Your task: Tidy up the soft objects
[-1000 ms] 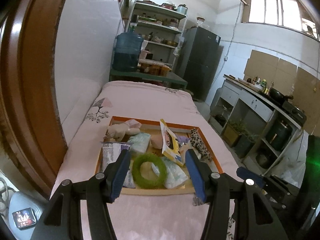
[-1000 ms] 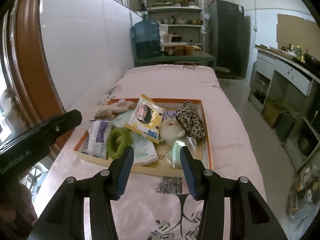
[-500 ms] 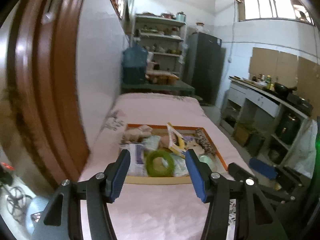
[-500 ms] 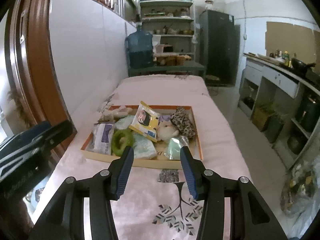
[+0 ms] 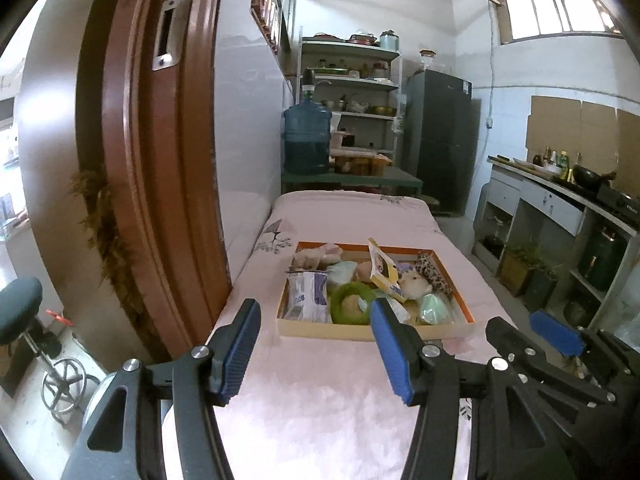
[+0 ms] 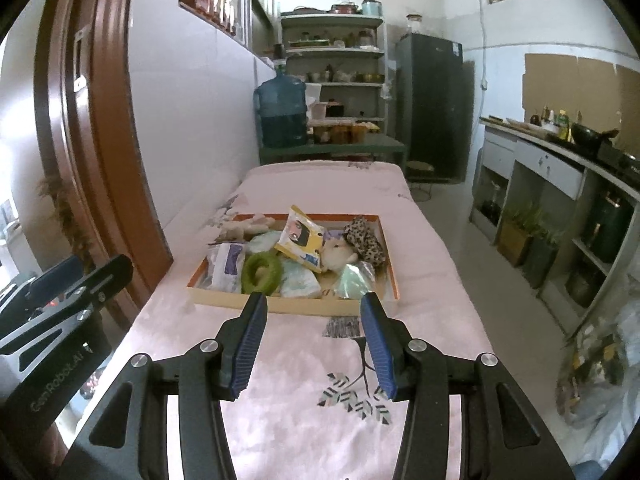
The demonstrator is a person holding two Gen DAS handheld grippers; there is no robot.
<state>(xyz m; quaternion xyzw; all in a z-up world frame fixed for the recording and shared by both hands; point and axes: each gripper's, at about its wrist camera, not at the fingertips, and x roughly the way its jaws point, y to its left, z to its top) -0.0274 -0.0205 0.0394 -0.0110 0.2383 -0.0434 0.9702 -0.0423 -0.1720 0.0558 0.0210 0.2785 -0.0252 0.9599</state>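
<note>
Soft items sit heaped in the tray (image 6: 294, 305) on the bed (image 6: 420, 276), apparently gathered as sorted. Left gripper (image 5: 316, 350) and right gripper (image 6: 312, 344) hang short of it, jaws parted, holding nothing.

I saw the tray (image 6: 294, 305) lying on the bed (image 6: 420, 280), with a ring (image 6: 262, 272) near its front edge and a packet (image 6: 226, 266) to the ring's left. A pouch (image 6: 300, 238) leaned behind the ring, and a water jug (image 6: 282, 114) stood beyond the bed's far end.
</note>
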